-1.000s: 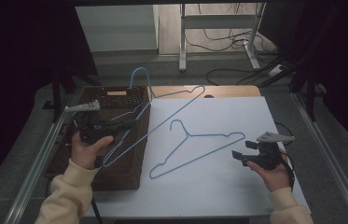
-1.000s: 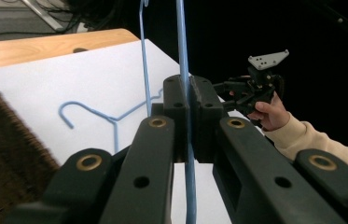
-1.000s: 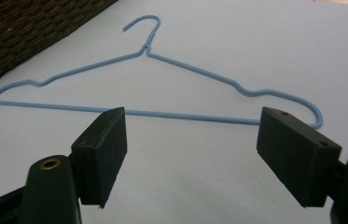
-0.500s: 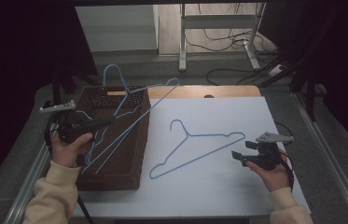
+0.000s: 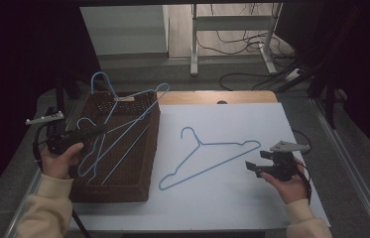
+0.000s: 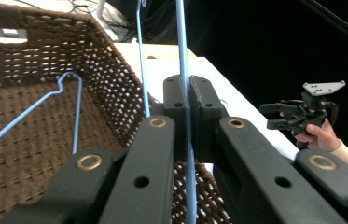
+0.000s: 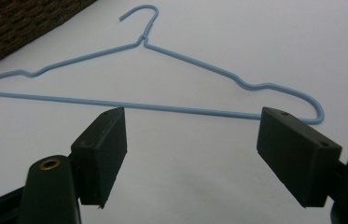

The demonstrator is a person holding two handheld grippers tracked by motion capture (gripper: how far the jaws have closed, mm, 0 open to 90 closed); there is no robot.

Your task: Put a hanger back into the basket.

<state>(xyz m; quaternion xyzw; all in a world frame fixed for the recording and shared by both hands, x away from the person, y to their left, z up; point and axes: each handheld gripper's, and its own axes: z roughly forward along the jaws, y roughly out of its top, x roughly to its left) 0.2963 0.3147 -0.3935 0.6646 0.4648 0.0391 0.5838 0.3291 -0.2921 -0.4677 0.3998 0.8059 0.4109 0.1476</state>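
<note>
two thin blue wire hangers (image 5: 123,124), one woven basket (image 5: 138,163).

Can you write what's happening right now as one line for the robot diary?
left gripper: shut on blue wire hanger over brown wicker basket | right gripper: open, near second blue wire hanger on white table

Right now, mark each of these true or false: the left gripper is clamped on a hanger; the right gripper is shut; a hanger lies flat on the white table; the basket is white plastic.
1. The left gripper is clamped on a blue hanger. True.
2. The right gripper is shut. False: its jaws stand wide apart and hold nothing.
3. A second hanger lies flat on the white table. True.
4. The basket is white plastic. False: it is dark brown wicker.
</note>
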